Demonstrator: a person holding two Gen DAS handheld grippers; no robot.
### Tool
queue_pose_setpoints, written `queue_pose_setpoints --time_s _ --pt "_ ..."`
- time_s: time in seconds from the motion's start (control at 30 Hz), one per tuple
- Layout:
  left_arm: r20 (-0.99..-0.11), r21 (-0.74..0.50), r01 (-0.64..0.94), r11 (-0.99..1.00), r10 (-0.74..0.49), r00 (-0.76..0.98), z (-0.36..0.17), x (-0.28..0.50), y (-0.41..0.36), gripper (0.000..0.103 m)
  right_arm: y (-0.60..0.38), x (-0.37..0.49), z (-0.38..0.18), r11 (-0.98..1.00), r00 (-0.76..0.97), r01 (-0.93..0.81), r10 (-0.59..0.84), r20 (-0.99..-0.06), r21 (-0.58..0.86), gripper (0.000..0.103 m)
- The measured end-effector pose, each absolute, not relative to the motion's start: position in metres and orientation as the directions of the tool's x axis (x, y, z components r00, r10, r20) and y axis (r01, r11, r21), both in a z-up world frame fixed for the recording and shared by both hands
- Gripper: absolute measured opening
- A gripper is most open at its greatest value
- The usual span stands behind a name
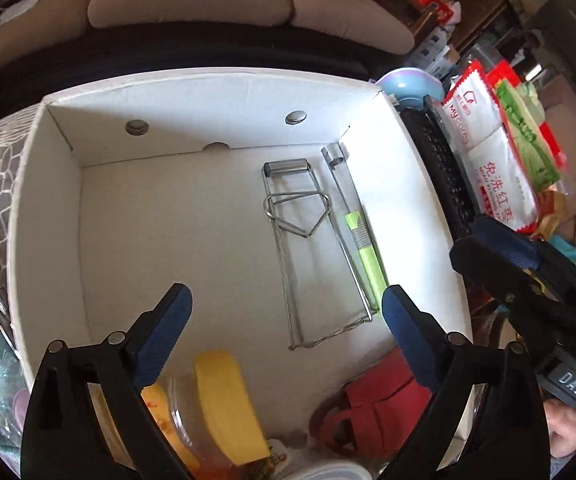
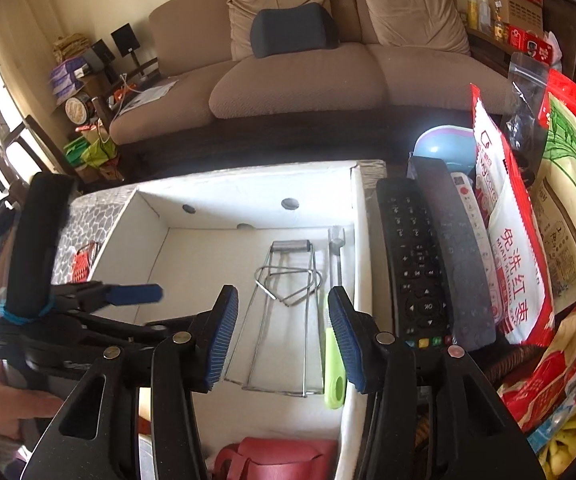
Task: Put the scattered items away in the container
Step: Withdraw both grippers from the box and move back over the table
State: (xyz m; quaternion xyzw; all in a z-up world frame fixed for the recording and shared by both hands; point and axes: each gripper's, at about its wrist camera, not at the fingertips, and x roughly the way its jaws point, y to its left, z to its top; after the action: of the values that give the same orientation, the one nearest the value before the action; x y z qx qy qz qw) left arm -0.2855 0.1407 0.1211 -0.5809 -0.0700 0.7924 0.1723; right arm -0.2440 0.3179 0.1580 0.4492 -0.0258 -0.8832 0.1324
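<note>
A white cardboard box (image 1: 208, 92) sits below both grippers; it also shows in the right wrist view (image 2: 248, 182). In it lie a wire metal clamp (image 1: 308, 248), a green-handled tool (image 1: 366, 256), a red pouch (image 1: 376, 412) and a yellow item (image 1: 224, 400). My left gripper (image 1: 288, 320) is open and empty over the box's near part. My right gripper (image 2: 282, 332) is open and empty above the clamp (image 2: 284, 308) and green tool (image 2: 334, 368). The right gripper (image 1: 528, 276) shows at the box's right edge in the left wrist view; the left gripper (image 2: 136, 294) shows in the right wrist view.
Black remotes (image 2: 412, 264) lie right of the box beside snack bags (image 2: 516, 272) and a pale blue bowl (image 2: 444, 148). A red pack (image 2: 82, 266) lies on the patterned cloth left of the box. A beige sofa (image 2: 308, 60) stands behind.
</note>
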Motion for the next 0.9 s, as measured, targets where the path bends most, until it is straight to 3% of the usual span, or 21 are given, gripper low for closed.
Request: queue_pose_setpoints --time_s 0.07,0.13,0.33,0.43,0.7,0.9 --pt "-0.903 -0.300 -0.172 -0.938 0.338 -0.266 0.129 -0.269 0.121 0.101 0.311 -0.235 0.156 -0.968 -0.563 0.202 -0.238 -0.792 0.148 0.077" --pt "-0.903 -0.295 -0.152 -0.943 0.327 -0.277 0.131 -0.246 0.105 0.103 0.308 -0.225 0.154 -0.969 -0.561 0.182 -0.243 -0.792 0.168 0.090" --pt "-0.909 -0.253 -0.159 -0.954 0.291 -0.300 0.145 -0.202 0.082 0.103 0.296 -0.184 0.148 -0.975 -0.552 0.149 -0.219 -0.805 0.163 0.094" --pt "-0.905 -0.235 -0.182 -0.955 0.283 -0.317 0.157 -0.176 0.077 0.103 0.281 -0.162 0.151 -0.989 -0.574 0.136 -0.130 -0.808 0.062 0.103" --pt "-0.896 -0.070 -0.226 -0.972 0.161 -0.415 0.190 -0.099 0.065 0.103 0.256 -0.099 0.164 -0.990 -0.596 0.140 -0.110 -0.796 0.031 0.103" --pt "-0.874 -0.063 -0.197 -0.978 0.149 -0.462 0.205 -0.049 0.043 0.103 0.237 -0.055 0.184 -0.989 -0.615 0.147 -0.118 -0.780 0.033 0.103"
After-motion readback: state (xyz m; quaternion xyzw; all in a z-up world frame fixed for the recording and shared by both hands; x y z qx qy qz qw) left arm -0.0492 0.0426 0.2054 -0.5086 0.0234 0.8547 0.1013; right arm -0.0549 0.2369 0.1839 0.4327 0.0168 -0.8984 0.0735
